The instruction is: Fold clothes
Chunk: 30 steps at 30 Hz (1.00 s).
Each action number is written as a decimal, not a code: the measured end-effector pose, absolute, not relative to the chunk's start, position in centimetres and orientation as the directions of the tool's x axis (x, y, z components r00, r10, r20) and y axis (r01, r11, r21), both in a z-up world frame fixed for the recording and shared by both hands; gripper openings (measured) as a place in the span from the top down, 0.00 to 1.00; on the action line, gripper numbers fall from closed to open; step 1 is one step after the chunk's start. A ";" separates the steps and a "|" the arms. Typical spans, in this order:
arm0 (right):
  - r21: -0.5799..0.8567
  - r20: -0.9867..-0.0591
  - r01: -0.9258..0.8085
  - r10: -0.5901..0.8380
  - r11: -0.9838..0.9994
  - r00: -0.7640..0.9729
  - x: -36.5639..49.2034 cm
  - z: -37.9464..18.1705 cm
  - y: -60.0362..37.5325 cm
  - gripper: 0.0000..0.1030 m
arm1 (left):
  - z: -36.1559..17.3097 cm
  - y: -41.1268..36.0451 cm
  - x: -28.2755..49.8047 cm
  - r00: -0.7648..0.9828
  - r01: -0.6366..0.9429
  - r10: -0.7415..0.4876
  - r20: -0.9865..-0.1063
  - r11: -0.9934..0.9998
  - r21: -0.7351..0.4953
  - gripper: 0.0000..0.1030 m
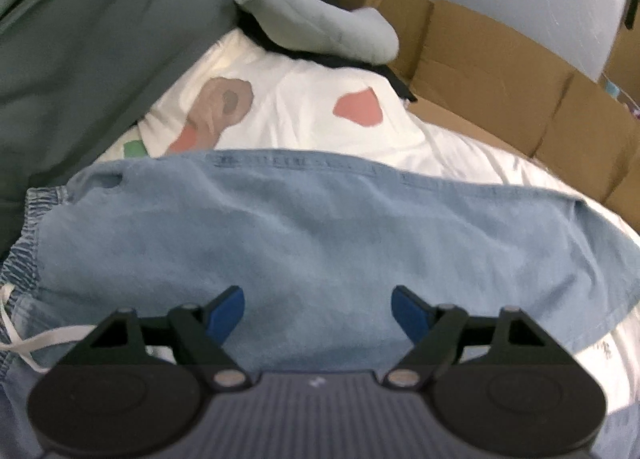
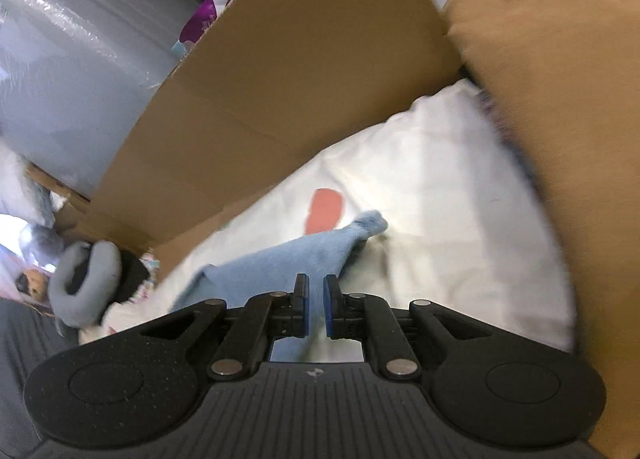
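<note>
A: Starting nearest the left camera: left gripper (image 1: 318, 313), blue-padded fingers spread wide, nothing between them, hanging over the light blue denim garment (image 1: 320, 227).

B: And the garment itself?

A: Spread flat across the white sheet (image 1: 460, 155), which covers the surface carrying everything. Its gathered elastic waistband (image 1: 24, 243) lies toward the sheet's left edge, with a white drawstring (image 1: 48, 339) trailing from it. A stitched hem runs along the far side.

B: Right gripper?

A: Right gripper (image 2: 316, 311), jaws pressed nearly together, pinching a fold of the same light blue fabric (image 2: 288, 255). The cloth passes between the pads and runs forward to a pointed corner lifted off the sheet (image 2: 440, 199).

B: Next out?

A: Printed patches on the sheet: a pink one (image 1: 358, 106) and a brown one (image 1: 224, 103) beyond the denim's far hem. The same pink patch (image 2: 324, 209) shows just past the pinched corner in the right view.

B: Farther still?

A: A grey neck pillow (image 1: 316, 19) resting on dark cloth at the sheet's far end. Dark green fabric (image 1: 88, 39) along the left edge. Cardboard boxes (image 1: 500, 71) along the right edge. A tan garment (image 2: 560, 71) at the right of the right view.
</note>
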State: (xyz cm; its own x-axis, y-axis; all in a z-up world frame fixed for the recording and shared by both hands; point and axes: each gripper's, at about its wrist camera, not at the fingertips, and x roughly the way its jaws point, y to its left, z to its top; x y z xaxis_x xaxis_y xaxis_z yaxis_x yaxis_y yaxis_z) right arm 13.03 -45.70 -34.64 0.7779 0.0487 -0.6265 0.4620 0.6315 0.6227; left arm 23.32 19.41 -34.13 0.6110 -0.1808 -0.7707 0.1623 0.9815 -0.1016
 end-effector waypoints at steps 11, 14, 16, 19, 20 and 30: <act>0.508 -0.603 0.442 -0.062 0.740 0.796 14.9 -32.1 -47.6 0.74 | -34.7 19.6 24.2 0.601 0.136 -0.180 -0.779 0.983 -0.122 0.20; 0.501 -0.603 0.403 -0.026 0.766 0.797 18.2 -32.3 -47.3 0.67 | -34.8 20.0 24.5 0.594 0.113 -0.177 -0.784 0.984 -0.137 0.20; 0.504 -0.593 0.351 0.022 0.789 0.805 20.2 -32.4 -46.4 0.53 | -34.8 20.0 24.6 0.591 0.114 -0.173 -0.788 0.985 -0.132 0.20; 0.492 -0.600 0.285 0.083 0.823 0.796 22.9 -32.7 -45.1 0.49 | -34.9 20.1 24.6 0.580 0.107 -0.177 -0.795 0.984 -0.141 0.19; 0.485 -0.604 0.268 0.097 0.832 0.791 23.4 -32.9 -44.6 0.48 | -35.0 20.1 24.6 0.575 0.103 -0.181 -0.798 0.984 -0.149 0.19; 0.311 -0.711 0.099 0.162 0.945 0.684 27.5 -35.4 -40.7 0.27 | -35.7 19.7 24.3 0.543 0.117 -0.191 -0.818 0.981 -0.152 0.19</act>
